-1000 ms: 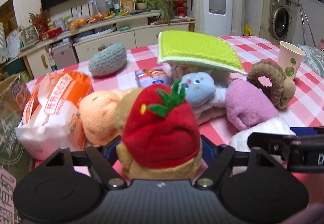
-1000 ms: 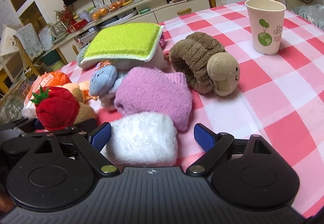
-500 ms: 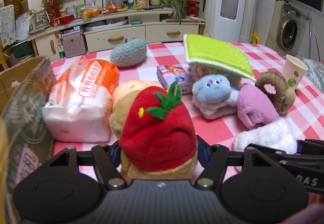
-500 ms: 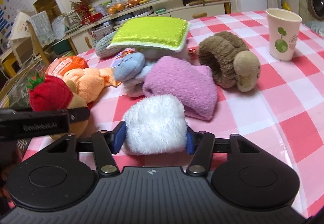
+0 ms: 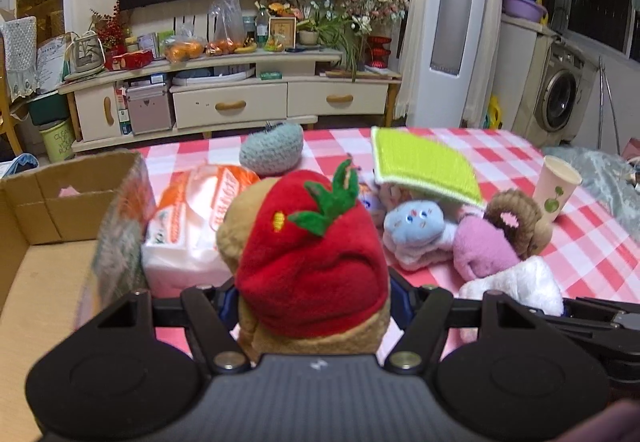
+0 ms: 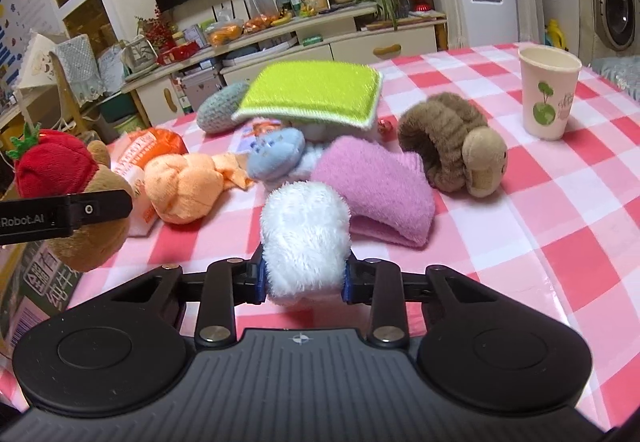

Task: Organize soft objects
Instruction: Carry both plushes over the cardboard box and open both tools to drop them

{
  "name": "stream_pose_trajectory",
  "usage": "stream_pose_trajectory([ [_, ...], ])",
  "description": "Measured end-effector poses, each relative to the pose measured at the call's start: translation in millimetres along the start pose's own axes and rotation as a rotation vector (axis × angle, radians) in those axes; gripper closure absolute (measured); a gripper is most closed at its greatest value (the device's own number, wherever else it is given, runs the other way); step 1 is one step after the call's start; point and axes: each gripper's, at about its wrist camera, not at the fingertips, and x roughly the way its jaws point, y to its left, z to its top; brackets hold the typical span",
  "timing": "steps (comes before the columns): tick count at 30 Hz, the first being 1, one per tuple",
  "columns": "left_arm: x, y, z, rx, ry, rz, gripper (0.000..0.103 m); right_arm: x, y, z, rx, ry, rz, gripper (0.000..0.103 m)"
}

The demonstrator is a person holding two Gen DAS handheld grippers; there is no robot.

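Observation:
A brown plush with a red strawberry cap (image 5: 316, 250) is held off the table, and my left gripper (image 5: 312, 294) is shut on its lower body. It hangs beside an open cardboard box (image 5: 48, 210) at the left. In the right wrist view the same plush (image 6: 52, 166) shows at the far left. My right gripper (image 6: 304, 278) has its jaws closing on a white fluffy soft piece (image 6: 304, 230); both pads press into its sides. The piece lies on the pink checked table (image 6: 560, 242).
Behind the white piece lie a pink sock (image 6: 380, 186), a brown plush ring (image 6: 444, 146), a blue plush (image 6: 276, 154), an orange plush (image 6: 188, 186), a green pad (image 6: 312, 94) and a grey knitted ball (image 6: 216, 110). A paper cup (image 6: 548, 94) stands right. A tissue pack (image 5: 192, 218) adjoins the box.
The left gripper rose and moved left with the strawberry plush, bringing the cardboard box into view. The right jaws went from wide open around the white fluffy piece to pressing on it.

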Motion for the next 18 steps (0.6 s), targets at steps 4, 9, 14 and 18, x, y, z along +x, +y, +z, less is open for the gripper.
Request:
stream_pose_trajectory([
  [4,-17.9,10.0,7.5,-0.018,-0.041,-0.009,0.035,-6.1,10.6,9.7,-0.004,-0.029,0.017,0.063],
  [9,-39.1,31.2,16.7,-0.064,-0.098,-0.008,0.035,-13.2,34.6,25.8,-0.026,-0.076,0.079,0.063],
  [14,-57.2,59.9,19.8,-0.114,-0.141,0.036,0.035,-14.1,67.9,42.8,-0.064,-0.108,0.16,0.063],
  [18,-66.4,86.8,19.0,-0.161,-0.161,0.096,0.034,-10.9,101.5,56.0,-0.108,-0.123,0.235,0.063],
])
